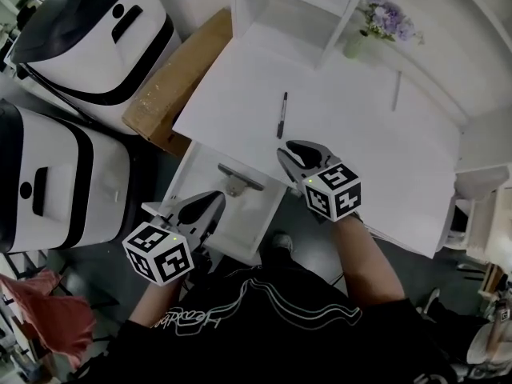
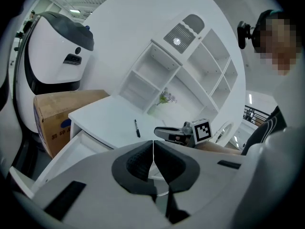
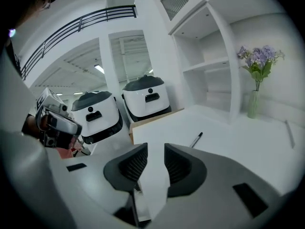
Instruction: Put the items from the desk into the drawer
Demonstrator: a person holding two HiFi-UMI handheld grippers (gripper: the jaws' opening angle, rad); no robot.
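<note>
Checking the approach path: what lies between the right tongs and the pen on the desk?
Nothing: only bare white desk separates the right tongs from the pen, as the head view and right gripper view show.

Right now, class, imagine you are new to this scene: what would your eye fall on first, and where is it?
The lone black pen lies on the bare white desk, just ahead of the right tool, whose jaws stand slightly apart. Below the desk edge the drawer stands open, with the shut left tool by its front edge. Purple flowers in a vase stand at the back by the shelves.
</note>
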